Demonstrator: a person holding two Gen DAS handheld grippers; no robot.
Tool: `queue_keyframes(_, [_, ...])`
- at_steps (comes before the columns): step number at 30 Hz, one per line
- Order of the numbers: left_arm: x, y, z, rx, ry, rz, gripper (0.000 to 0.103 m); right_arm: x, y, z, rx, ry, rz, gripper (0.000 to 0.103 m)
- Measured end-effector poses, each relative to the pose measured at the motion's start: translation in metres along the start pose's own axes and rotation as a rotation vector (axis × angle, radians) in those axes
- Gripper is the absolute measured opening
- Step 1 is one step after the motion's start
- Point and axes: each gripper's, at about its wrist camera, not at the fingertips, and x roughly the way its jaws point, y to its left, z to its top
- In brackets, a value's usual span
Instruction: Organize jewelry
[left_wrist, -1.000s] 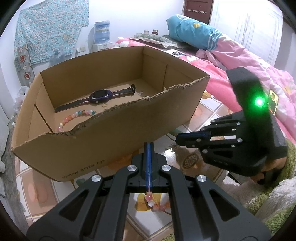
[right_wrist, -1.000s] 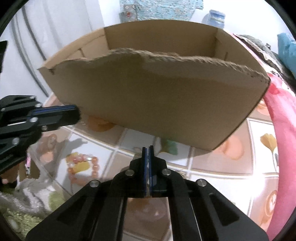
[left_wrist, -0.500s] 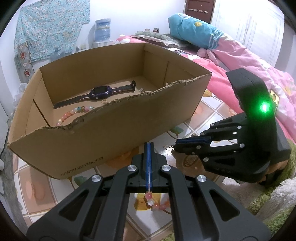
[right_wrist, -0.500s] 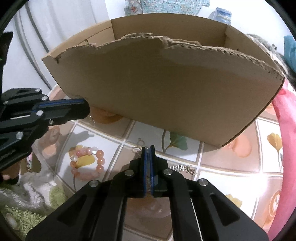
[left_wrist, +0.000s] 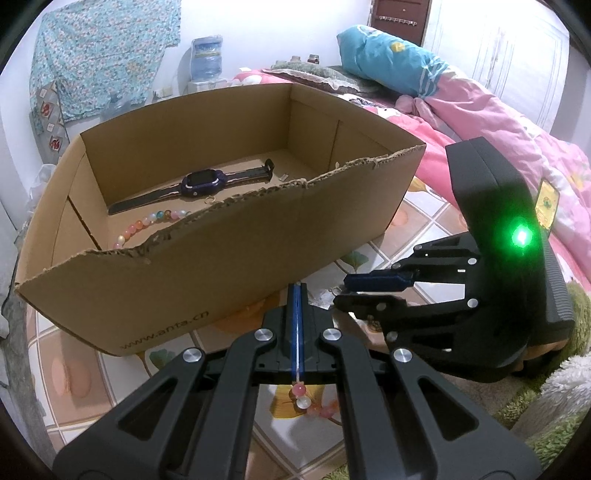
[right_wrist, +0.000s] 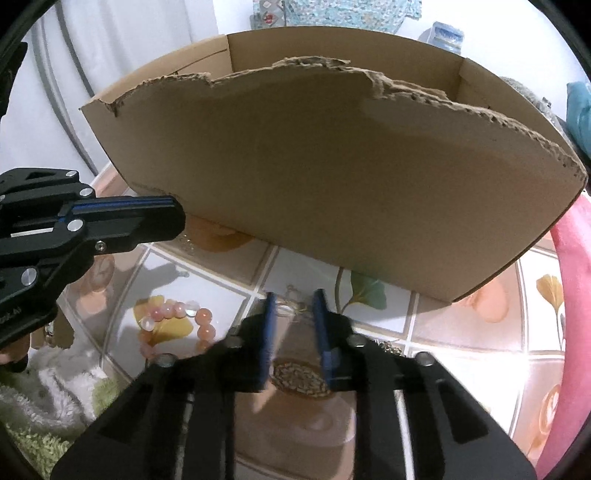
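On the tiled floor before the box (right_wrist: 332, 177), a thin chain (right_wrist: 295, 306) lies just ahead of the right gripper (right_wrist: 294, 314), whose jaws have just been opening, nothing pinched. The left gripper (left_wrist: 297, 295) stands closed, farther off, above the bracelet (right_wrist: 177, 325).

Matt cardboard box (left_wrist: 229, 280), torn-edged, on glossy tiles (right_wrist: 436, 325).

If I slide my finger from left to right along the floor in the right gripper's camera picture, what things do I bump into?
left gripper → pink bead bracelet → right gripper, its jaws just opening over a thin chain → green leaf tile → pink blanket.
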Motion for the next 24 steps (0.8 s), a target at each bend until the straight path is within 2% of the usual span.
queue_keyframes(4, [0.000,0.000,-0.001,0.005,0.001,0.003,0.000,-0.003,0.000,-0.002,0.013,-0.007,0.010,0.016])
queue_keyframes(15, [-0.004,0.000,0.000,0.012,-0.008,0.002,0.000,-0.029,-0.032,-0.009,0.042,-0.043,0.033,0.016])
queue_keyframes(24, [-0.057,0.008,0.020,-0.024,-0.125,-0.131,0.000,-0.072,-0.033,-0.002,0.017,-0.144,0.123,0.016])
